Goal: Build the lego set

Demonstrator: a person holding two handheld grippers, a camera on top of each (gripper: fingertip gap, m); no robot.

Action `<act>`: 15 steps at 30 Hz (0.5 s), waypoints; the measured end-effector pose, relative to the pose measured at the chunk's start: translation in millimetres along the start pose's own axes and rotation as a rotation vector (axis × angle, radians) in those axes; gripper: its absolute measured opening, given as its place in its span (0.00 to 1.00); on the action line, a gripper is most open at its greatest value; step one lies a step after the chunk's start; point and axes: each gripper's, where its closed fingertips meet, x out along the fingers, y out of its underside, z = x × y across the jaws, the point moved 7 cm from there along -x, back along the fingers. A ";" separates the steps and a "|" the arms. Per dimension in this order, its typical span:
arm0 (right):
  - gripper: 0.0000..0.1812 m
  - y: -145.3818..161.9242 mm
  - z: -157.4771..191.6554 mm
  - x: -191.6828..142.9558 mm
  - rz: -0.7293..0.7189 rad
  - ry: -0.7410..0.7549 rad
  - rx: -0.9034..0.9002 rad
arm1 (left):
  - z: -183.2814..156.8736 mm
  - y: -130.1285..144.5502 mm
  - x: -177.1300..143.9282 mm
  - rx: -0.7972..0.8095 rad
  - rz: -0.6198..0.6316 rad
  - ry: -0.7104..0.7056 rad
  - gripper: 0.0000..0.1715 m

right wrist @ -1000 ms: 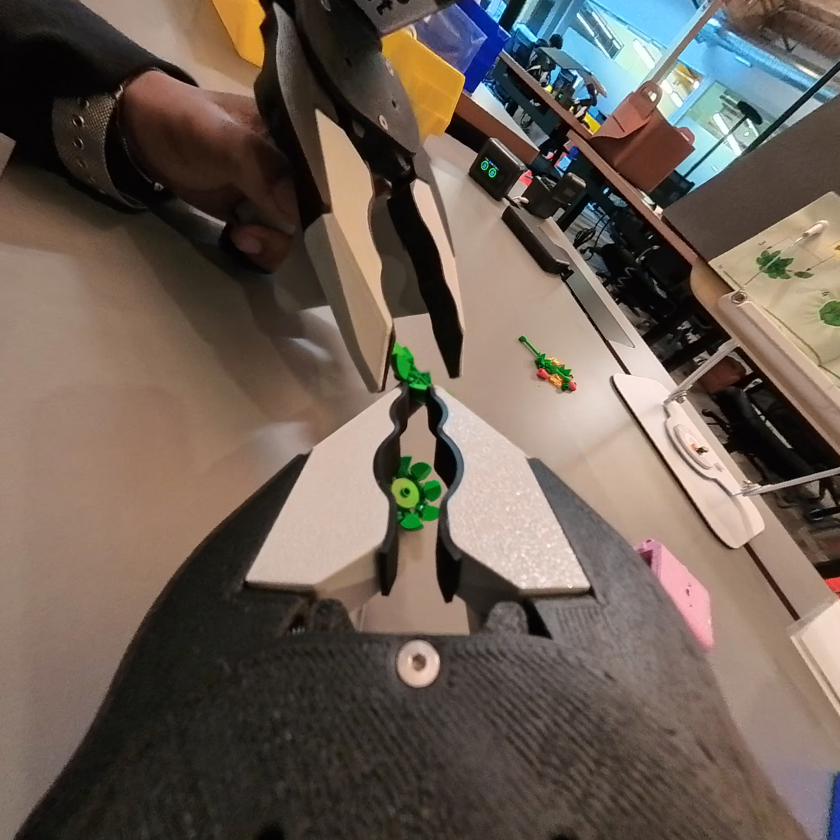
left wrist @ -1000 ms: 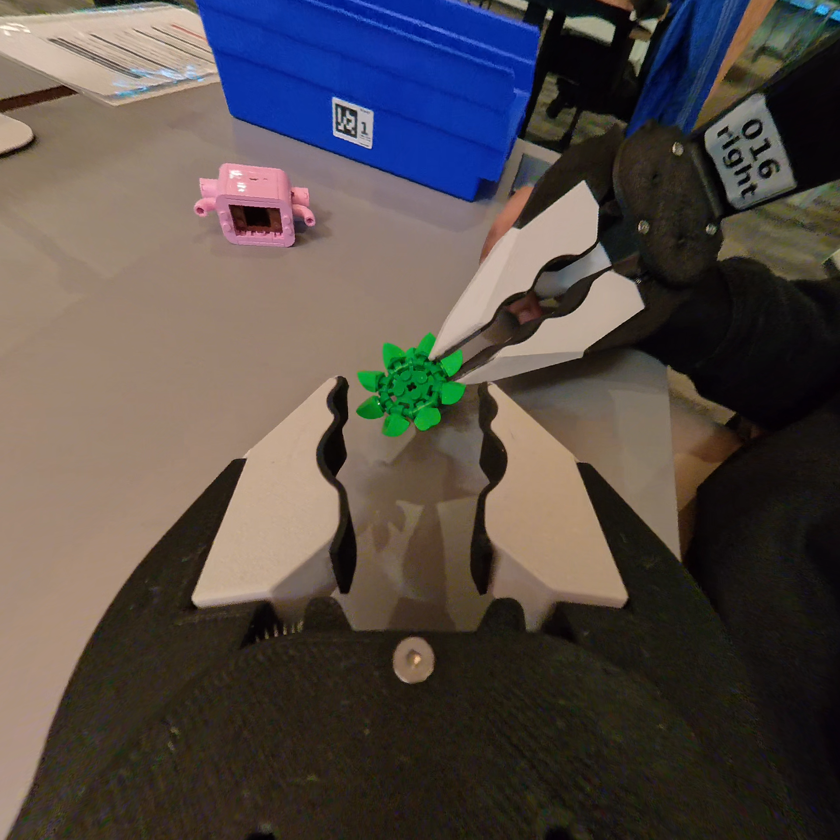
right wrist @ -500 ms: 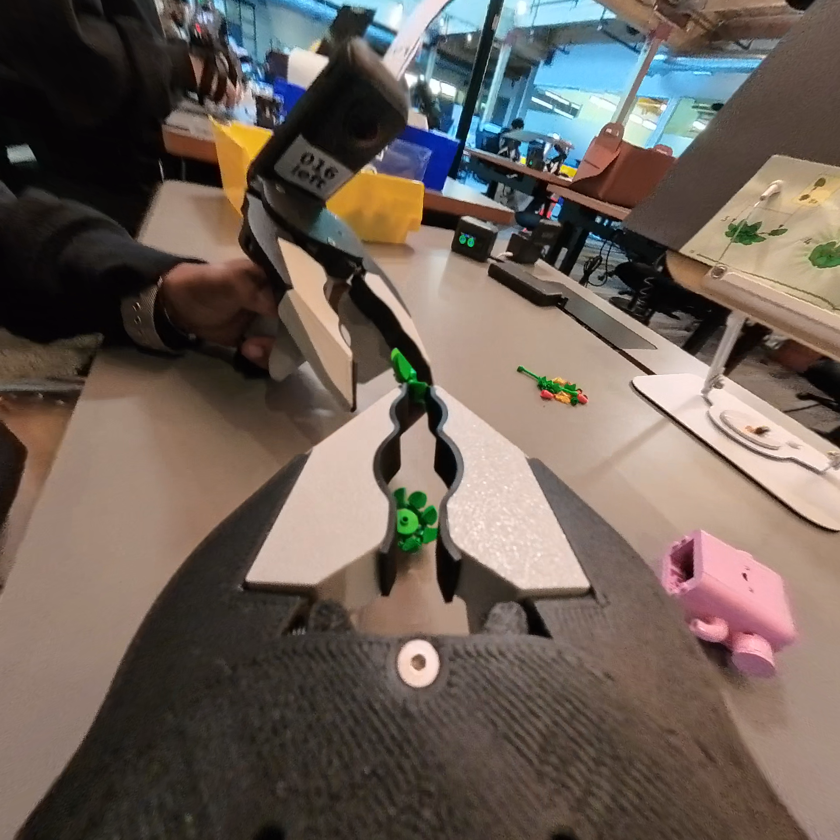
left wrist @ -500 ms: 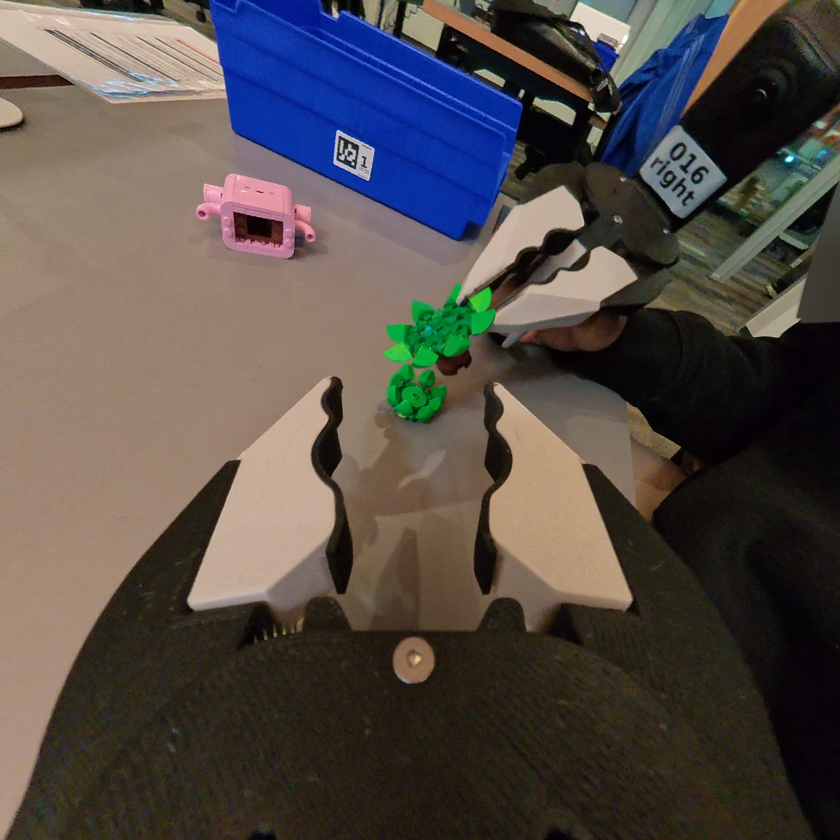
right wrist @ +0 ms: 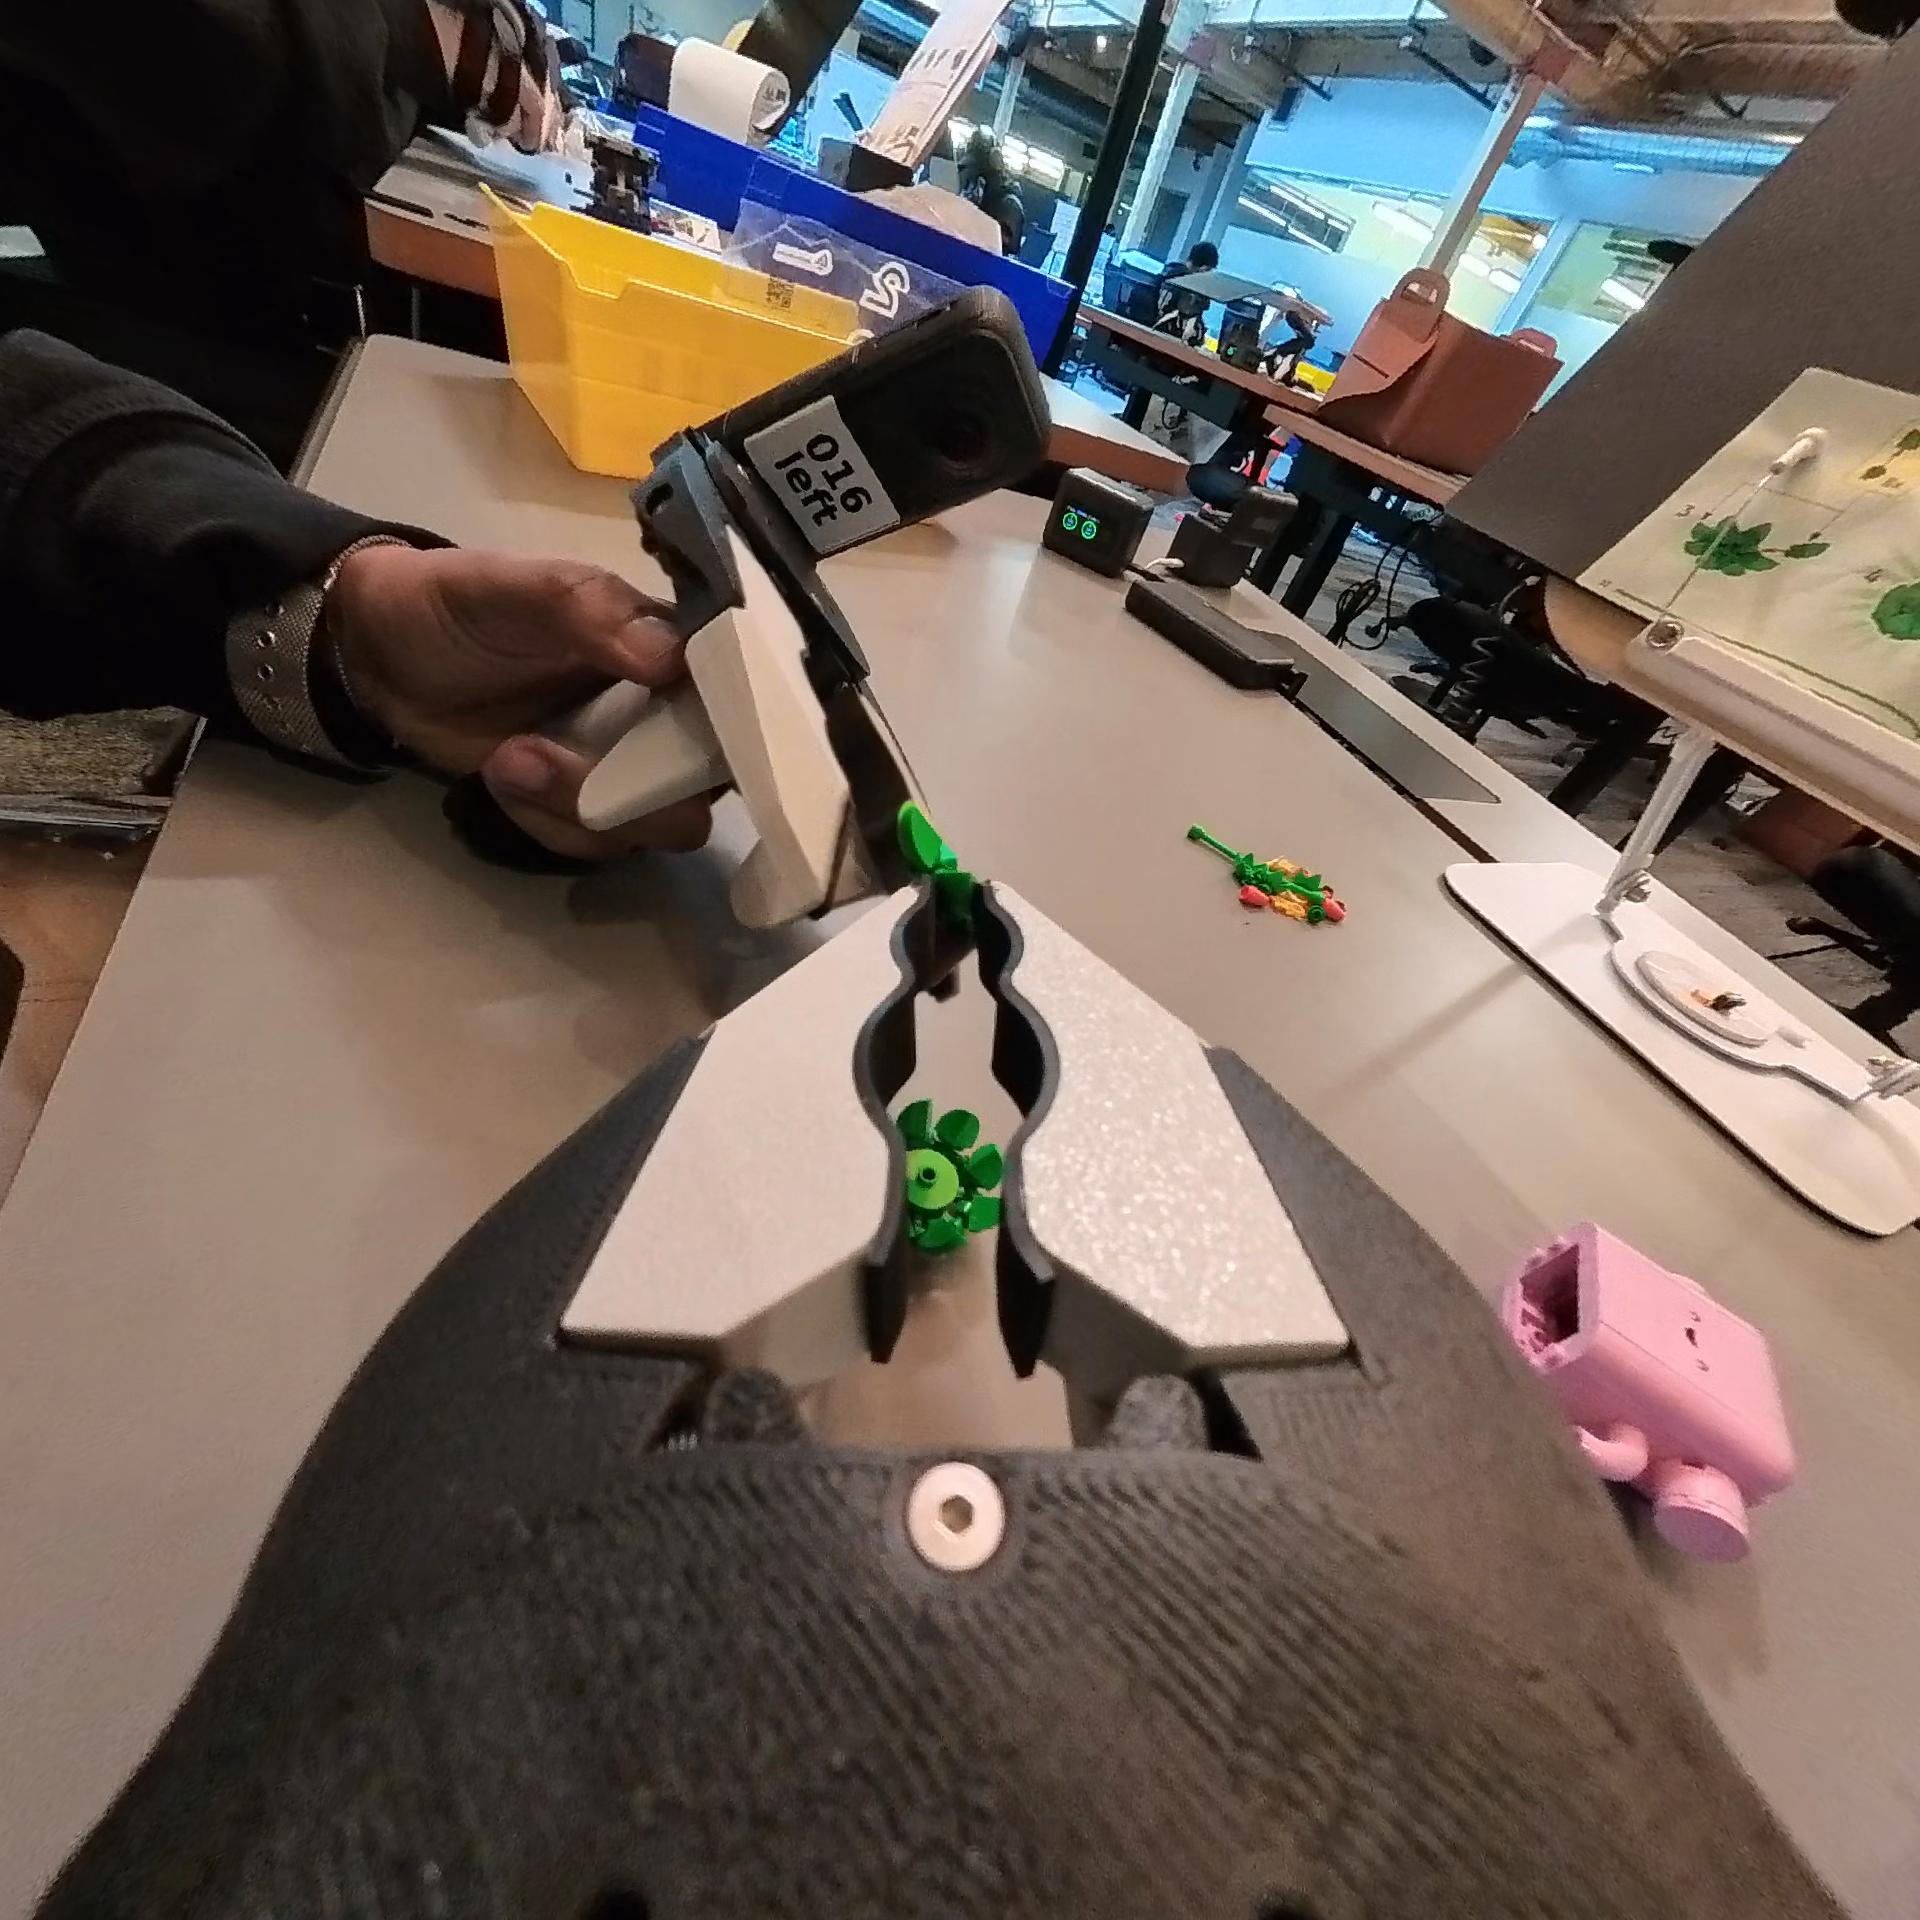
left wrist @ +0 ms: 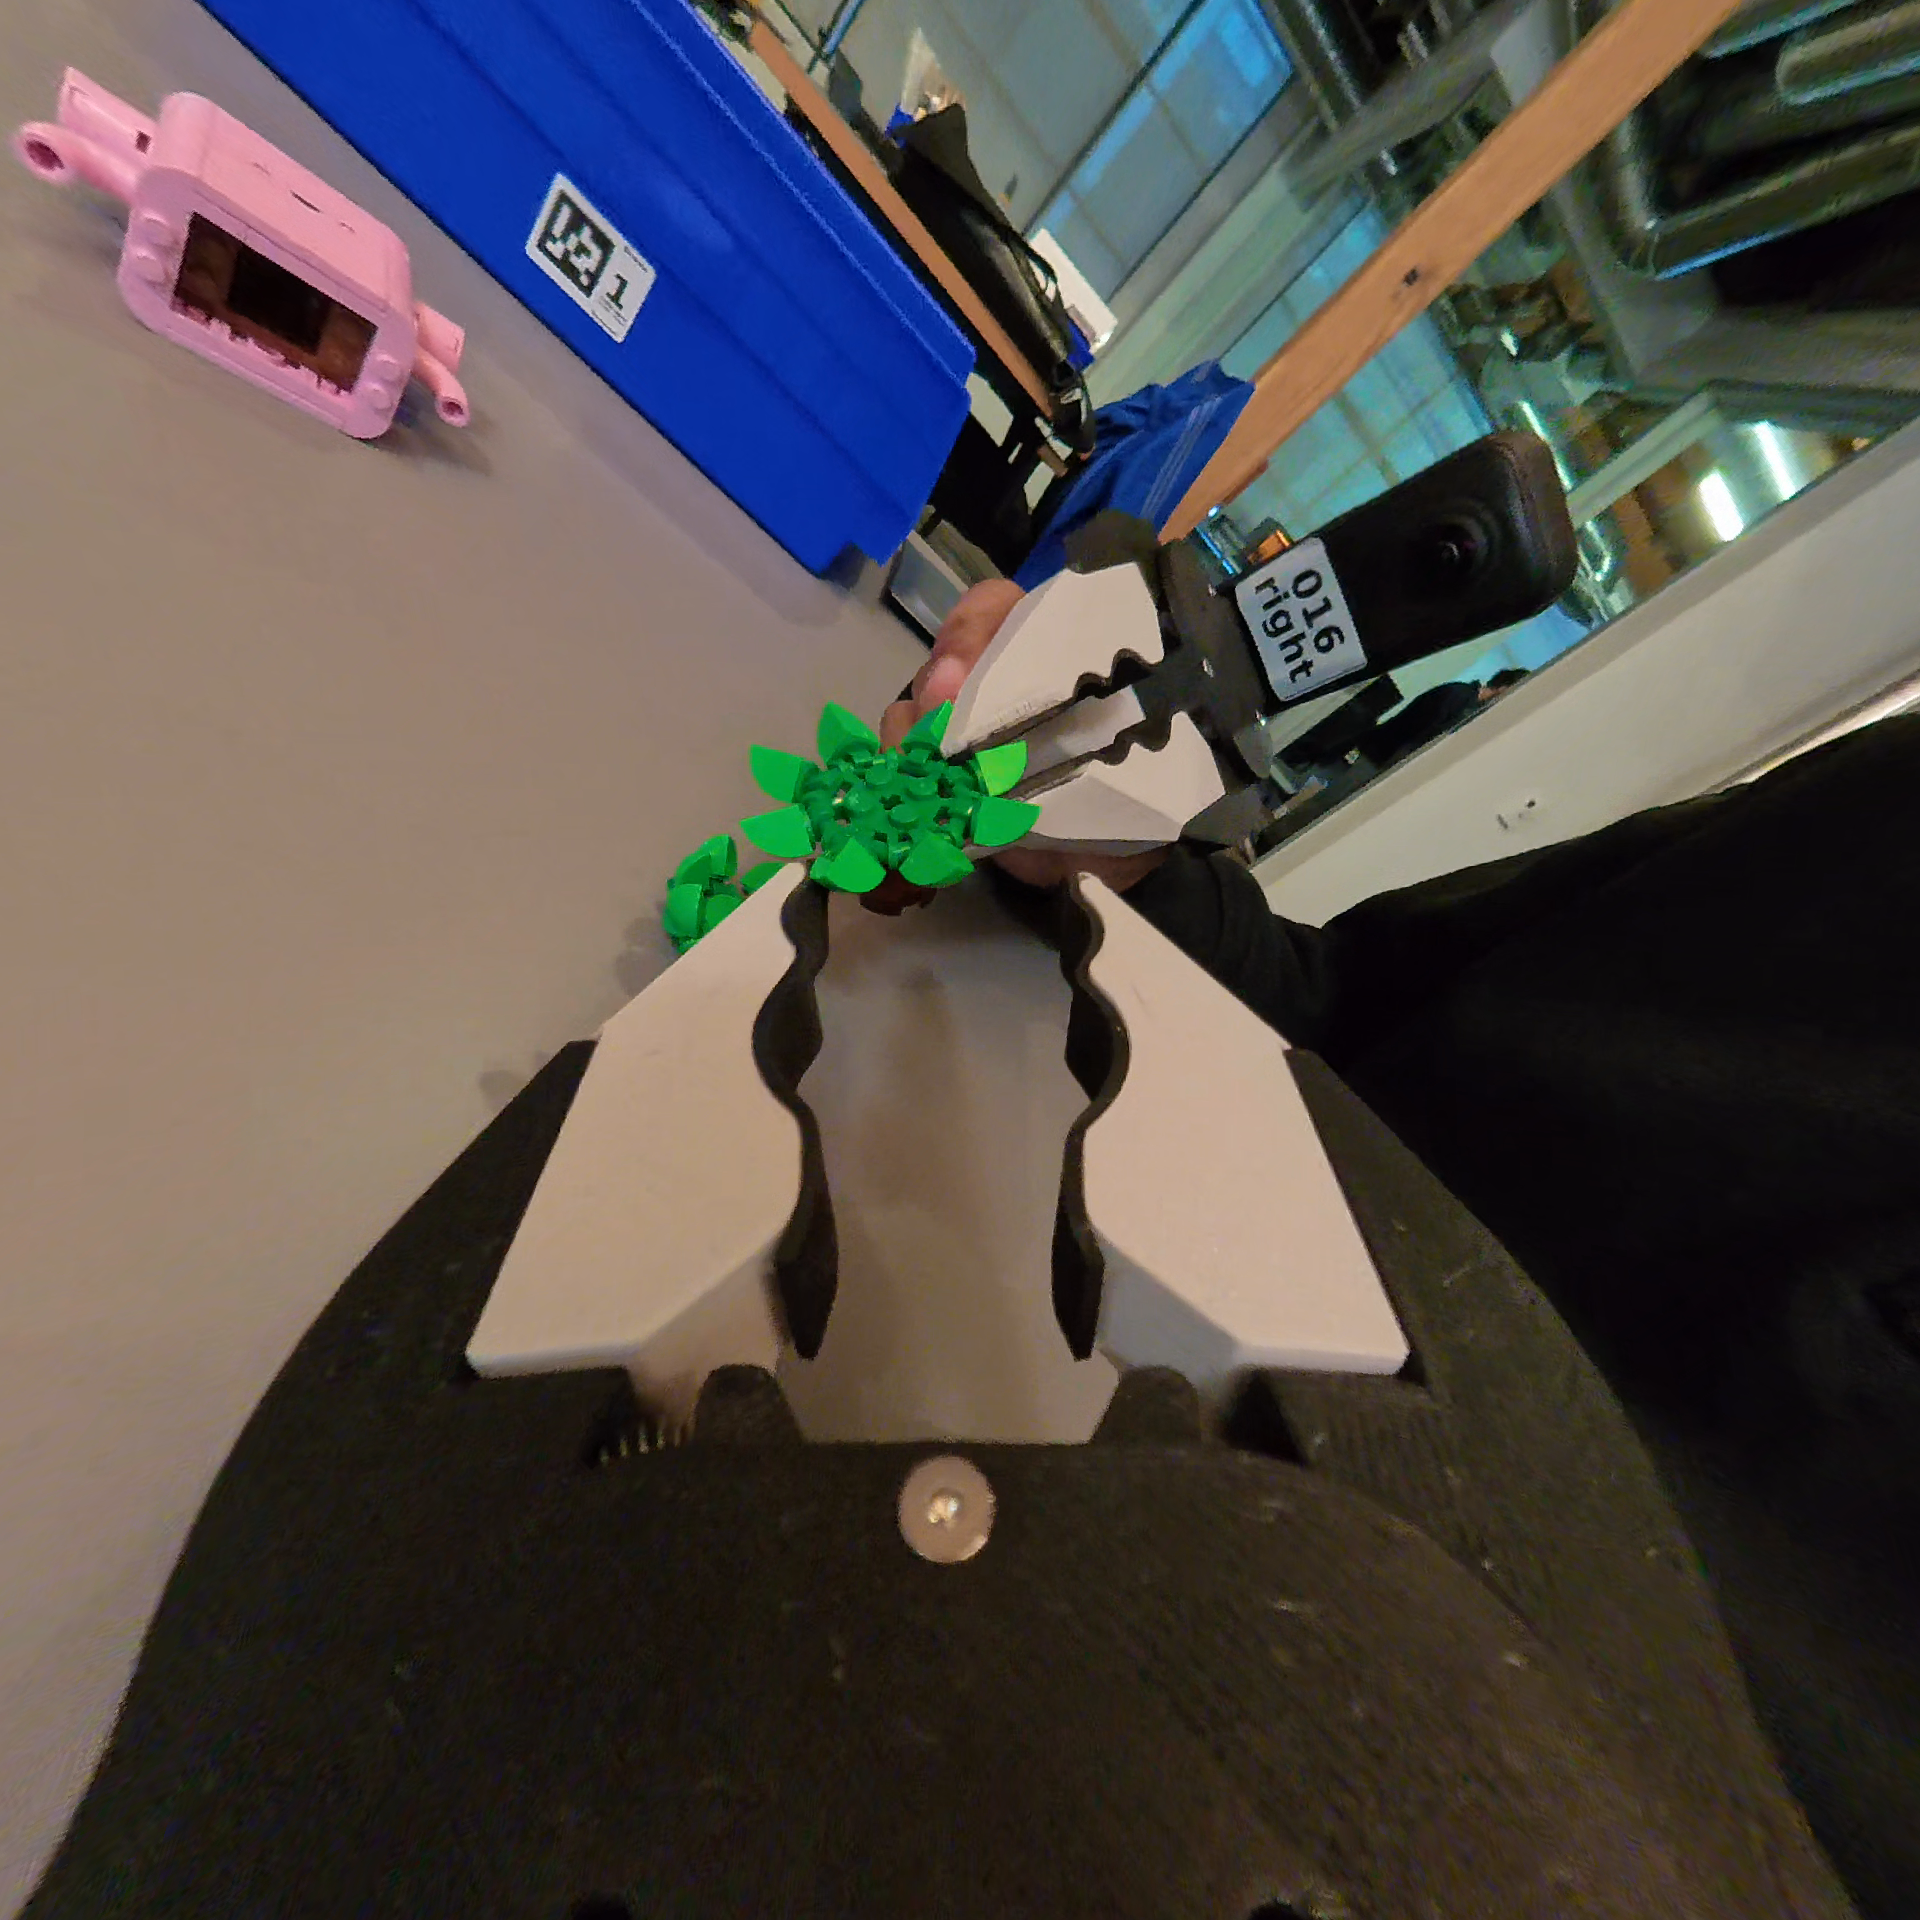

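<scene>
Right gripper (left wrist: 966, 774) pinched tight at the tips, held above the table, angled toward the left gripper (left wrist: 935, 904). Left gripper's jaws spread wide, tips just beside the right gripper's tips, body tilted downward. Left hand (right wrist: 499, 675) wrapped around the left gripper's handle, dark sleeve and metal wristband behind it; dark-sleeved right arm (left wrist: 1455, 935) trailing behind the right gripper.

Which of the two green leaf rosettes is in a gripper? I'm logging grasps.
The larger rosette, pinched by its edge in the right gripper above the table; the smaller rosette lies loose on the table.
</scene>
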 end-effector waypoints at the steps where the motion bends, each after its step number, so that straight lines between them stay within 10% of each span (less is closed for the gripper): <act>1: 0.03 0.0 0.0 0.0 -0.001 -0.001 0.000 | 0.2 -0.6 -0.8 -0.002 -0.009 0.000 0.25; 15: 0.03 -0.2 -0.4 -0.1 -0.008 0.002 0.001 | 3.7 -6.1 -7.7 -0.017 -0.088 -0.019 0.12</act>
